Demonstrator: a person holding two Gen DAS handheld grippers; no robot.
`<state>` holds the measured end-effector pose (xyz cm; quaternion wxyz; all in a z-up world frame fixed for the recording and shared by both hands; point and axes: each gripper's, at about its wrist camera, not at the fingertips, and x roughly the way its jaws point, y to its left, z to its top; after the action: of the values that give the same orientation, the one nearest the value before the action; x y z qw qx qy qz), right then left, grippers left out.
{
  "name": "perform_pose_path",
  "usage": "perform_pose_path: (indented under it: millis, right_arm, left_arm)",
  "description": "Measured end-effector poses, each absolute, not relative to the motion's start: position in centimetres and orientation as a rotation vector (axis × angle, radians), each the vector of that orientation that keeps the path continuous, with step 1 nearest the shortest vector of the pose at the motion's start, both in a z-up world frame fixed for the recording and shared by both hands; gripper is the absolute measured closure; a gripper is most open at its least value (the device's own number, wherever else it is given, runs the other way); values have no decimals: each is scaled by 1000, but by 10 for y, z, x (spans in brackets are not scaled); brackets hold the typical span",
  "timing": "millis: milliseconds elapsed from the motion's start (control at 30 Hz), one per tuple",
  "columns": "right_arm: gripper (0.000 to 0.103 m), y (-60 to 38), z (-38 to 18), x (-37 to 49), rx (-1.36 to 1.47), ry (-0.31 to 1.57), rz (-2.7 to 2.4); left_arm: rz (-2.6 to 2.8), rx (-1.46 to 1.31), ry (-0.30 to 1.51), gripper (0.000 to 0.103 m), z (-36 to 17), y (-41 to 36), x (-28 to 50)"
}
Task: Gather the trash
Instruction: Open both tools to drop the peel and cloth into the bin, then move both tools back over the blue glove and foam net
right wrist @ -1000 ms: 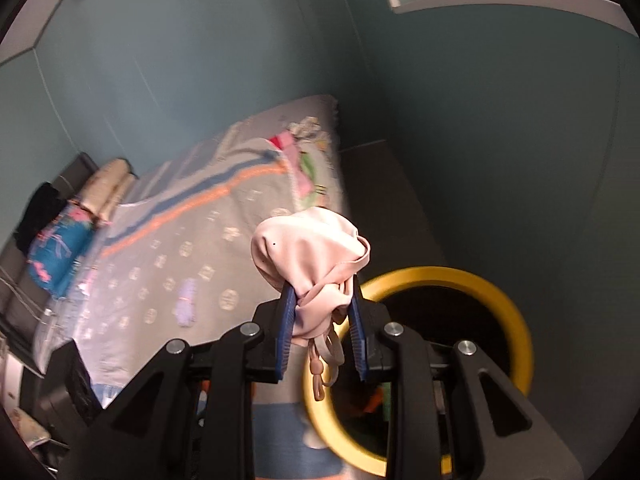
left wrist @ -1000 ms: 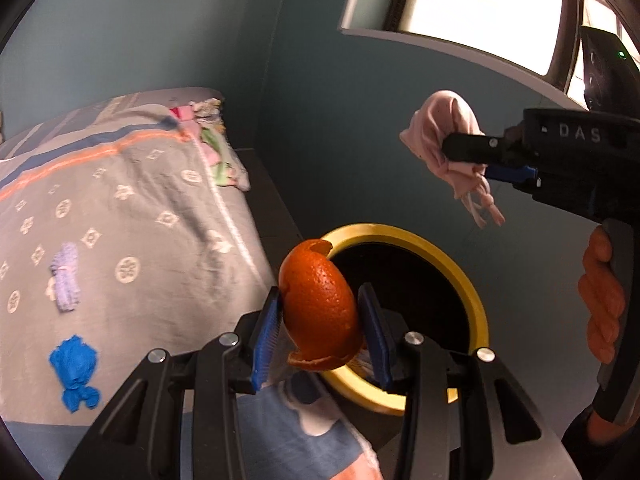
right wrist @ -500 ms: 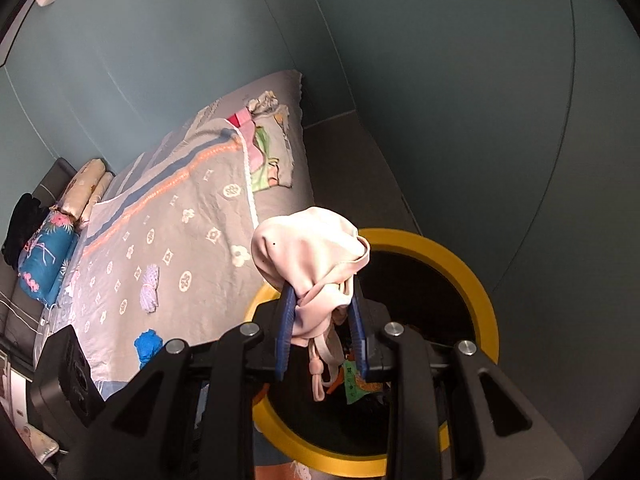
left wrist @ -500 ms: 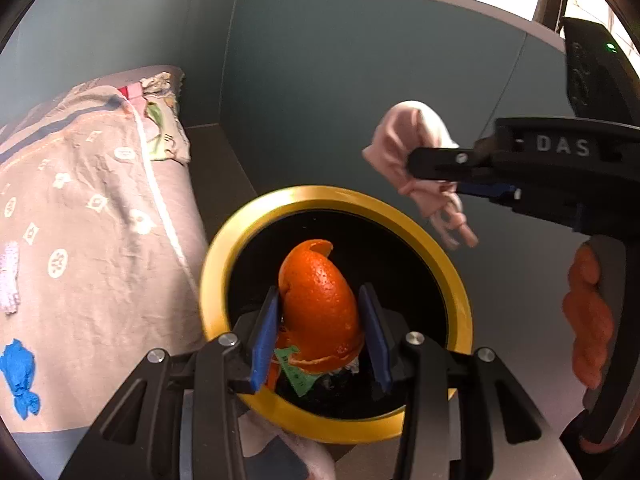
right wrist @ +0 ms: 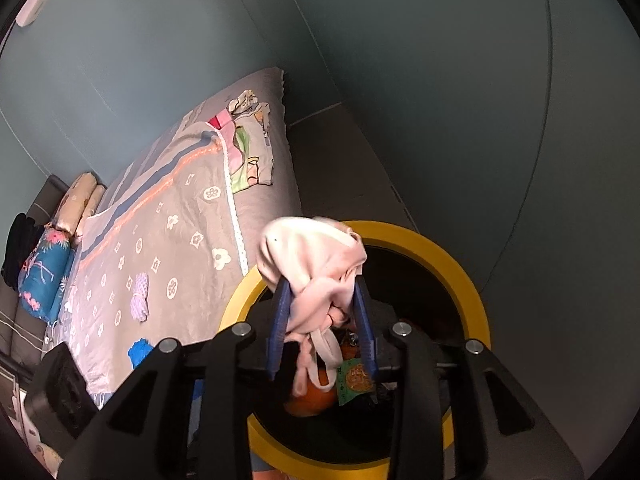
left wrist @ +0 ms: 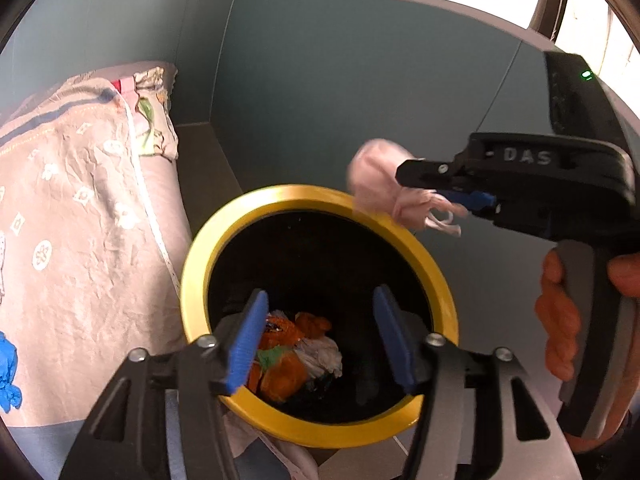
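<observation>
A round bin with a yellow rim [left wrist: 196,264] stands on the floor beside the bed; its rim also shows in the right wrist view [right wrist: 468,276]. My left gripper [left wrist: 320,332] is open and empty above the bin mouth. Orange peel [left wrist: 280,372] lies inside the bin with crumpled paper [left wrist: 320,356]. My right gripper [right wrist: 322,328] is shut on a pink crumpled mask [right wrist: 312,260] and holds it over the bin's rim. The mask also shows in the left wrist view [left wrist: 376,180].
A bed with a grey patterned blanket [left wrist: 80,220] lies left of the bin. A blue glove [left wrist: 8,372] and a purple wad [right wrist: 139,298] lie on the blanket. Teal walls [left wrist: 320,100] stand close behind the bin. Pillows [right wrist: 52,256] are at the bed's far end.
My left gripper opened over the bin and the orange peel fell in. My right gripper moved down and closer to the bin with the pink mask.
</observation>
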<state>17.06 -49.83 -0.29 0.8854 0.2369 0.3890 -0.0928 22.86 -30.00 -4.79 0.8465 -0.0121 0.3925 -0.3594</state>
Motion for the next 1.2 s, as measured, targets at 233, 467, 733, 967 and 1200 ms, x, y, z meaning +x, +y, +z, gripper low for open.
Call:
perform_pose_path:
  millis: [233,467,733,967,1200]
  right_arm:
    - [48,-494,9,168,497,783,-225]
    - [36,-455,24,185,449,778,-159]
    - [34,-373,27,237,388,828,-13]
    - [35,-292,24,282,310,870,111]
    - [34,-215,10,320,254,915,204]
  left_arm:
    - [-679,-79,791,21,-42,-257,234]
    - [-539,-123,787,15,-49,-187,253]
    - [-376,-160,798,15,-69,-95,273]
    - [-268,-198,814,15,-88,-31,280]
    - [-210,-224,846,15,-112,13,291]
